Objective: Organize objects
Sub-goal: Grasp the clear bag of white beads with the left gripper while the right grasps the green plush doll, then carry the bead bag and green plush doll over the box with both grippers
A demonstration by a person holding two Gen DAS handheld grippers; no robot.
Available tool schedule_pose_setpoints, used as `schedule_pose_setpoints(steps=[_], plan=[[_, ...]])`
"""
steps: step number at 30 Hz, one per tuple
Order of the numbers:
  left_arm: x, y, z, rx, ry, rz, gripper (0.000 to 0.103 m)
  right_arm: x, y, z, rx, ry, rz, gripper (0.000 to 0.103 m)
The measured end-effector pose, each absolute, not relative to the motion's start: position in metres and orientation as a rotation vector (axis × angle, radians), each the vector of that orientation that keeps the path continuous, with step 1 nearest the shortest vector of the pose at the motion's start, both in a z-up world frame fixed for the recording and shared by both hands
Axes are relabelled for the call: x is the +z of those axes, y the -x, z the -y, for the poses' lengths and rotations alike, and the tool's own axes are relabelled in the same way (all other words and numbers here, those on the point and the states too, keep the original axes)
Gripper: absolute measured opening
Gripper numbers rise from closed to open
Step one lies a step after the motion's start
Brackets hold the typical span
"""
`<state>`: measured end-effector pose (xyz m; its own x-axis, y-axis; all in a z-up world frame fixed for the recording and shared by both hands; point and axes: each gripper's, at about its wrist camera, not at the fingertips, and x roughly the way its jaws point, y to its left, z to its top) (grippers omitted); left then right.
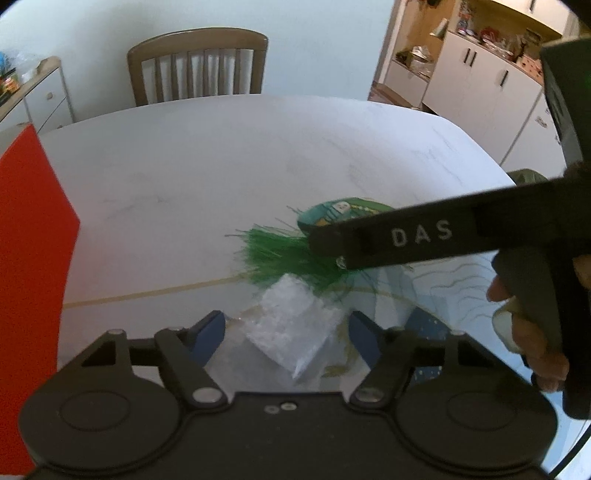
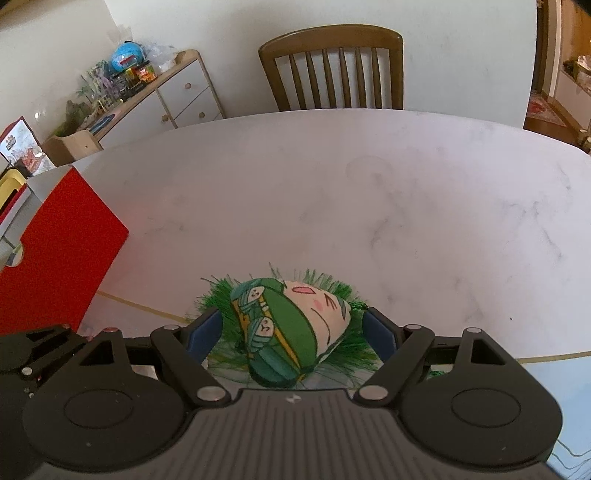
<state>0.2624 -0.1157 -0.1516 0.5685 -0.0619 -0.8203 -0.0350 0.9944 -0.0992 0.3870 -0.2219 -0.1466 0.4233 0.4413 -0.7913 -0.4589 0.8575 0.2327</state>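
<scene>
Both grippers point down at a marble table. The right gripper stands wide around a green-fringed doll, its pads apart from the fabric. The left gripper is partly open astride a clear bag; whether its pads press it cannot be told. Risks: the fringe may snag the bag as either is lifted; the slick bag may slip from a shallow pinch; the two grippers, close together, may collide. A red box waits at left.

White marble desk, wooden slat-back chair at 12 o'clock against pale wall, drawer sideboard at 10 o'clock, white cabinets at 2 o'clock.
</scene>
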Motion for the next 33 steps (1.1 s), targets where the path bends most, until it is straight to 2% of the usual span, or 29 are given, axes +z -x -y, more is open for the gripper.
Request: schedule_pose_setpoints(steps=[3,6,7,9,14,22,33], plan=[[-0.152,-0.261,0.116,-0.019,0.109,-0.964,0.066,-0.147,-0.385,0.222,0.562,0.024,-0.982,0.082],[-0.15,-0.26,0.119,-0.016,0.092,-0.96,0.06,-0.147,-0.382,0.222,0.568,0.03,-0.981,0.076],[-0.15,-0.26,0.119,-0.016,0.088,-0.96,0.059,-0.147,-0.381,0.221,0.569,0.033,-0.981,0.07],[-0.15,-0.26,0.121,-0.024,0.074,-0.968,0.047,-0.146,-0.381,0.22,0.564,0.037,-0.978,0.064],[-0.148,-0.259,0.122,-0.026,0.071,-0.981,0.039,-0.143,-0.377,0.219,0.563,0.031,-0.974,0.059],[-0.138,-0.245,0.114,-0.048,0.145,-1.0,0.038,-0.128,-0.364,0.229,0.551,-0.001,-0.954,0.058],[-0.096,-0.219,0.102,-0.043,0.22,-1.008,0.038,-0.084,-0.329,0.244,0.576,-0.024,-0.903,0.058]])
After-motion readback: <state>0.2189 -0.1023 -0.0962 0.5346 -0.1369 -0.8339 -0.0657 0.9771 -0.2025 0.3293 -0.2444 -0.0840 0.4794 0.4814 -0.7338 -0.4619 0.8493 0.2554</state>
